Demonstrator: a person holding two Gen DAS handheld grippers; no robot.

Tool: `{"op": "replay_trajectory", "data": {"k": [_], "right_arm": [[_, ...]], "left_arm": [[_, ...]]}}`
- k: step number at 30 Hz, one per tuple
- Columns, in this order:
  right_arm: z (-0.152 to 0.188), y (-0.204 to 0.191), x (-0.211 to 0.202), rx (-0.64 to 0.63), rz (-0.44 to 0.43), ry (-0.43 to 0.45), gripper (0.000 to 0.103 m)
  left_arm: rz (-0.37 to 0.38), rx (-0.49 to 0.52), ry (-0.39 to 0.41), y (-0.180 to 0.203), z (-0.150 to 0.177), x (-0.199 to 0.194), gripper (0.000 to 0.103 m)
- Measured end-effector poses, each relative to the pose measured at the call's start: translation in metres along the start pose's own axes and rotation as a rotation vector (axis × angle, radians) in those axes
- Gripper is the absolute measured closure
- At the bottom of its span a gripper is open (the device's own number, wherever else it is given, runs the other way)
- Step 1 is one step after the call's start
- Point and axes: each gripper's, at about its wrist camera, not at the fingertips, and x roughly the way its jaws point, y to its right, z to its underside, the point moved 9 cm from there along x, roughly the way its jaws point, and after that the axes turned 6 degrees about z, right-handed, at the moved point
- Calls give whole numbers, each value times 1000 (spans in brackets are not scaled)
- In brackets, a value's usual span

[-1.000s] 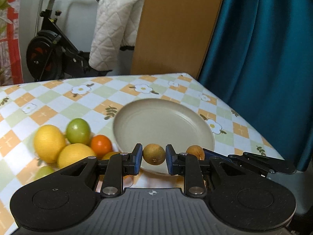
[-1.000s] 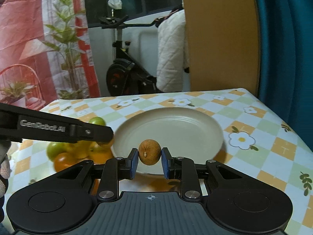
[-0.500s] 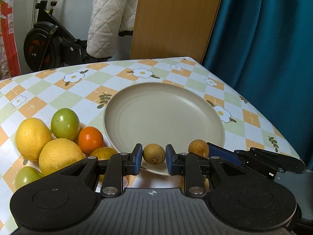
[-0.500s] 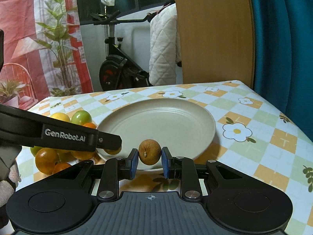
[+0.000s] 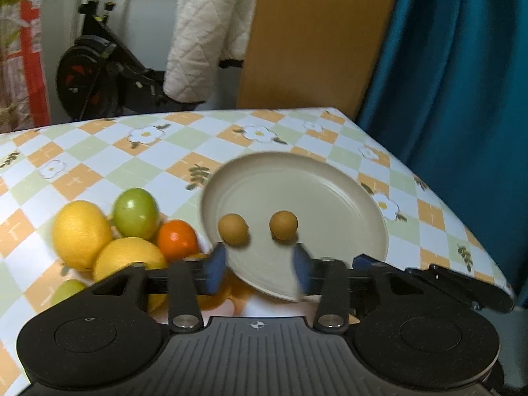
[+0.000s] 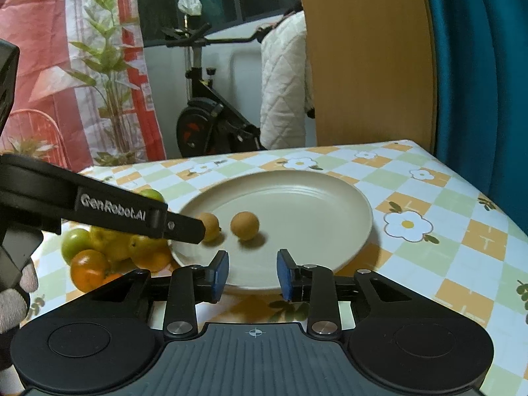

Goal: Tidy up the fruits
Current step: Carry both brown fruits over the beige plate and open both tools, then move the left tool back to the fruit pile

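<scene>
Two small round brown fruits lie on the beige plate point(image 5: 330, 198): the left one point(image 5: 233, 229) and the right one point(image 5: 283, 224). In the right wrist view they show as the left fruit point(image 6: 211, 226) and the right fruit point(image 6: 245, 225) on the plate point(image 6: 313, 204). My left gripper point(image 5: 260, 269) is open and empty just in front of them. My right gripper point(image 6: 252, 274) is open and empty at the plate's near rim. The left gripper's arm point(image 6: 99, 204) crosses the right wrist view.
A pile of fruit lies left of the plate: two lemons point(image 5: 81, 234), a green fruit point(image 5: 135, 212), an orange one point(image 5: 176, 240), and more behind the gripper. The table's right edge point(image 5: 462, 217) meets a teal curtain. An exercise bike stands beyond.
Both grippers have opened and let go of their brown fruits, which now lie on the plate. Both grippers have pulled back a little.
</scene>
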Motion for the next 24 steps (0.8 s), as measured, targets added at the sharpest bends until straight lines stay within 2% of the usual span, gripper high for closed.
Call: {"op": "replay_trajectory", "data": {"k": [5, 14, 24], "right_arm": [[-4, -10, -8, -20, -30, 39, 69], [1, -31, -16, -65, -75, 42, 69], [9, -52, -22, -119, -110, 27, 69]], "left_arm": [[-15, 2, 57, -3, -7, -22, 47], [-63, -31, 118, -18, 1, -59, 47], [-113, -136, 132, -54, 28, -93, 47]]}}
